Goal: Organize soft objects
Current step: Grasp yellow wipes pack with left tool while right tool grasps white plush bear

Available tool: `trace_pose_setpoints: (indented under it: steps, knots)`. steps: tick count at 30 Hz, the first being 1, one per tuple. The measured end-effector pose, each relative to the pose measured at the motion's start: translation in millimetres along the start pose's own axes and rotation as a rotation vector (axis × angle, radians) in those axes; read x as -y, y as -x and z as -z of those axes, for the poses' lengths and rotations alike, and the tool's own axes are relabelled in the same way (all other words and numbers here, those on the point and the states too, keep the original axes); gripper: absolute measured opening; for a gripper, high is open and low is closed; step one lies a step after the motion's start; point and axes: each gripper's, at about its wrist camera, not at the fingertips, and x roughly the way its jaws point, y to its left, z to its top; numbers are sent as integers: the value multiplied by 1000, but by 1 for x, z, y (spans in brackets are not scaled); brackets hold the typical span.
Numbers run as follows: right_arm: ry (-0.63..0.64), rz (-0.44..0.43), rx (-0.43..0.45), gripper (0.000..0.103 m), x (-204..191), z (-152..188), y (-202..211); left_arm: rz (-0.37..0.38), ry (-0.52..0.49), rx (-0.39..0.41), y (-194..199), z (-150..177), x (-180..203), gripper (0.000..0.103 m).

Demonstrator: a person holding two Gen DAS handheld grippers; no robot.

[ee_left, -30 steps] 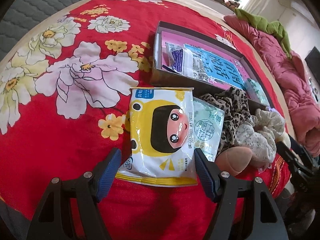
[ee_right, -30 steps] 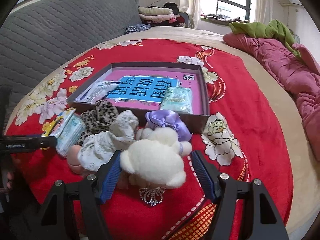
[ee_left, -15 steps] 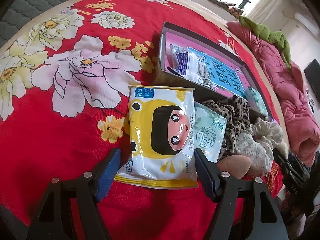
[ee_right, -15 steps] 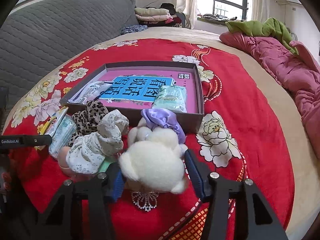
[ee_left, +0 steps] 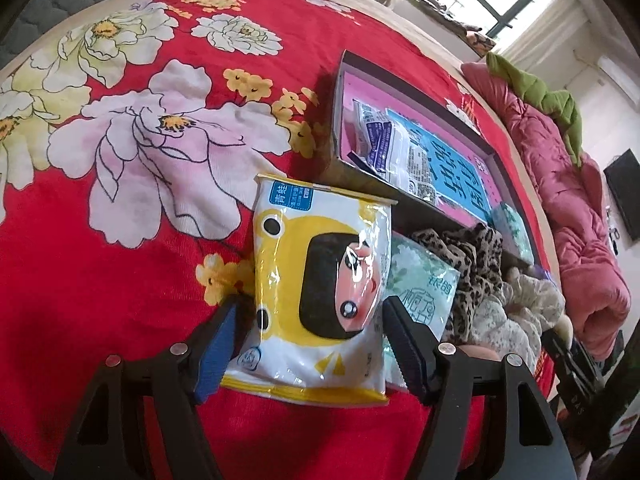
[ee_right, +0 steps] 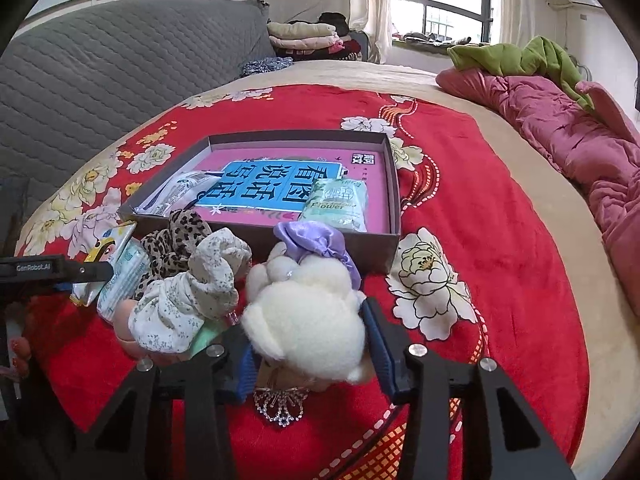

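A yellow wipes pack with a cartoon face lies on the red floral bedspread. My left gripper straddles its near end with the jaws closing; both blue pads touch its sides and the film is buckled. In the right wrist view a white fluffy plush sits between the blue pads of my right gripper. Those jaws are closing too and press into the fur. Just behind the pile stands a shallow dark box holding a blue-and-pink book, a green tissue pack and a white packet.
Beside the wipes lie a pale green tissue pack, a leopard scrunchie, a pale floral scrunchie, a purple scrunchie and a peach sponge. A small tiara rests under the plush. A pink quilt fills the right side.
My right jaws have narrowed onto the white plush. The left gripper has slid forward and rolled a little, its jaws now at the sides of the wipes pack, whose film has buckled.
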Motion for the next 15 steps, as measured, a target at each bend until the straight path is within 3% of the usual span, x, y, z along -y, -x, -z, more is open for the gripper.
trace_pose_setpoints:
  steps: [9,15]
  knots:
    - [-2,2,1,47,0,1,1,-62,-67,36,-9,-3,9,56]
    - [-10,-15,20,46,2,0,7,-78,-88,67,-2,-2,8,54]
